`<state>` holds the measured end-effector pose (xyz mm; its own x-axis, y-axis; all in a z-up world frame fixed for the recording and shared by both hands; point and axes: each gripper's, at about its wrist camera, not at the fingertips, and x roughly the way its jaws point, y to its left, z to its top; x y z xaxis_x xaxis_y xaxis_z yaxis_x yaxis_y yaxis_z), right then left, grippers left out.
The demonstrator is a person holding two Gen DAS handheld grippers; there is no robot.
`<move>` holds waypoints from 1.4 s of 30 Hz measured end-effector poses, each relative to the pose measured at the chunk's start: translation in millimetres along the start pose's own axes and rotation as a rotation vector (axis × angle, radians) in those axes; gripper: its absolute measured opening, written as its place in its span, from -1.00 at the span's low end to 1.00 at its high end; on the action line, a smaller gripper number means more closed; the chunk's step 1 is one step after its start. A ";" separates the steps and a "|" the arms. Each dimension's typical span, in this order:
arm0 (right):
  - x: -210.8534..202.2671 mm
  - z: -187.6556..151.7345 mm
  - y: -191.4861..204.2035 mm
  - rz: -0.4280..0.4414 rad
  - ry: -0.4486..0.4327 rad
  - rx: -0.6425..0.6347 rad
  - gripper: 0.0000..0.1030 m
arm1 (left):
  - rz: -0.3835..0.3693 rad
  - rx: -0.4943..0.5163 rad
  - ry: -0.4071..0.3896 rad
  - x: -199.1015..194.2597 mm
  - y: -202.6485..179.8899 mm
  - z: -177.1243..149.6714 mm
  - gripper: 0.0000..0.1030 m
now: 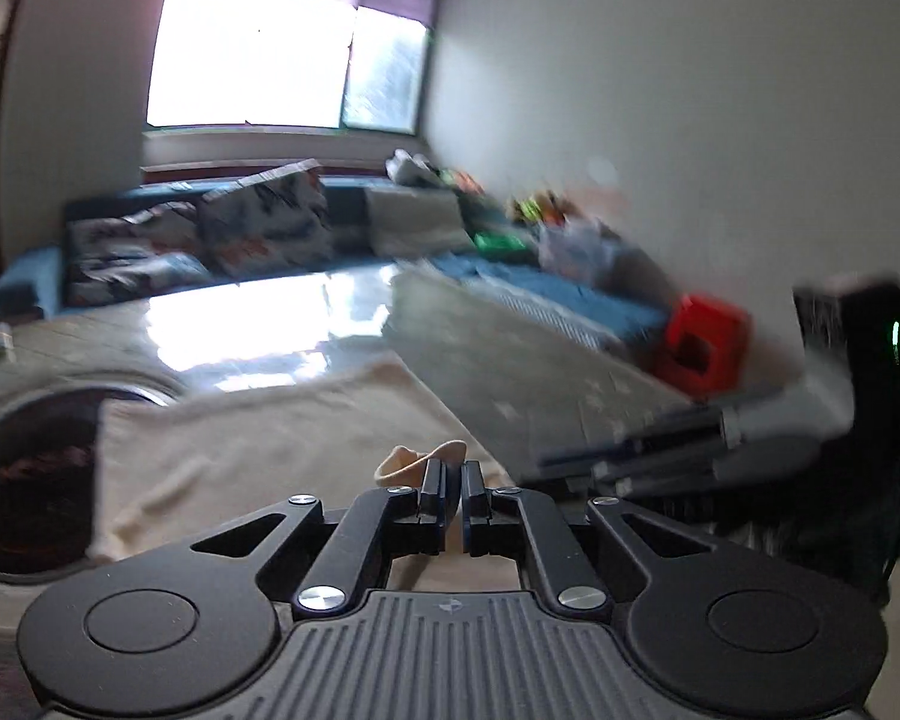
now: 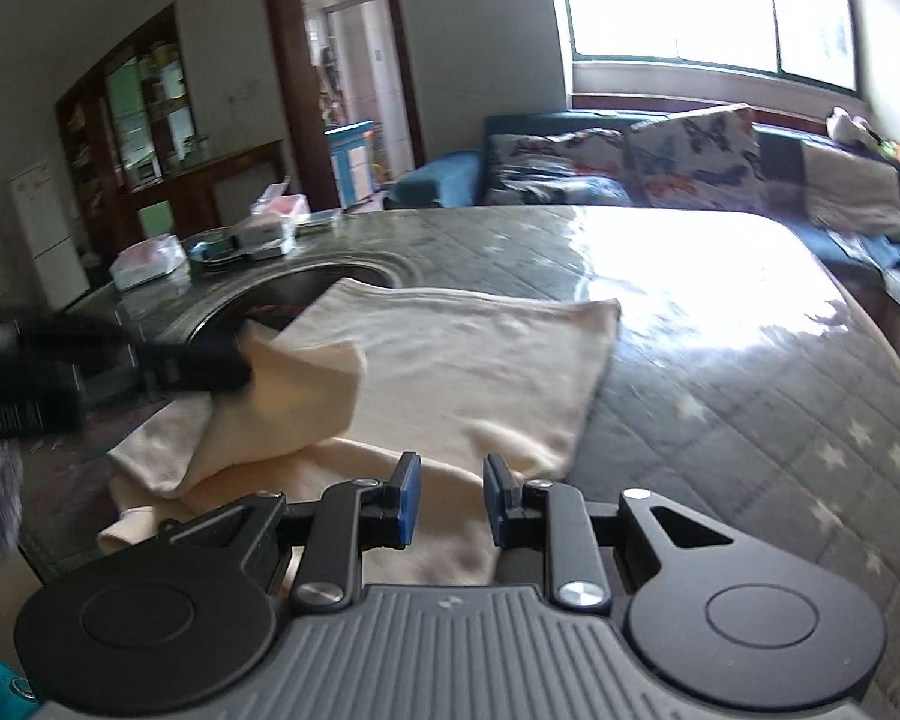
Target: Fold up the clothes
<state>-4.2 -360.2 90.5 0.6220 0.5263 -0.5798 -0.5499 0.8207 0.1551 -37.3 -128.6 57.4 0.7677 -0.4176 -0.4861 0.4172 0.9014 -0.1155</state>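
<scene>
The cream garment [image 2: 450, 372] lies spread on the tabletop [image 2: 720, 408], which wears a grey quilted cover printed with small white stars. One edge of the garment overlaps the dark round recess [image 2: 306, 288] sunk in the tabletop.

My left gripper [image 1: 453, 474] has its fingers [image 1: 432, 489] pressed together on a fold of the cream fabric, a curl of which shows just above the tips. From the right wrist view, this gripper [image 2: 210, 366] appears as a blurred black shape at the garment's near left side, with a flap of cloth lifted and draped from it.

My right gripper [image 2: 450, 492] sits just over the garment's near edge; its blue-padded fingers [image 2: 408, 498] stand apart with nothing between them.

Beyond the garment, at the far side of the tabletop, sit a tissue pack [image 2: 150, 261] and some small boxes [image 2: 276, 219]. Behind the tabletop runs a blue sofa [image 2: 546, 120] with patterned cushions [image 2: 690, 156], under a bright window [image 2: 708, 0]. A red stool [image 1: 705, 342] stands by the wall, right of the tabletop.
</scene>
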 end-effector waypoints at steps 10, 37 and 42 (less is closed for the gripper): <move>8.7 -5.9 1.2 0.058 0.043 0.025 -0.57 | 0.087 0.019 0.021 -31.9 37.8 -23.0 -0.26; 9.2 -4.5 32.5 0.067 0.089 -0.038 -0.92 | 0.292 0.071 0.087 -79.7 84.9 -85.6 -0.44; -2.3 -0.9 29.0 0.028 0.062 -0.039 -0.93 | 0.298 0.088 0.083 -81.8 83.9 -87.1 -0.85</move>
<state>-22.1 -337.8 95.6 0.5715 0.5329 -0.6240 -0.5886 0.7960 0.1408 -107.5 -8.8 12.0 0.8214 -0.1224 -0.5570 0.2233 0.9678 0.1166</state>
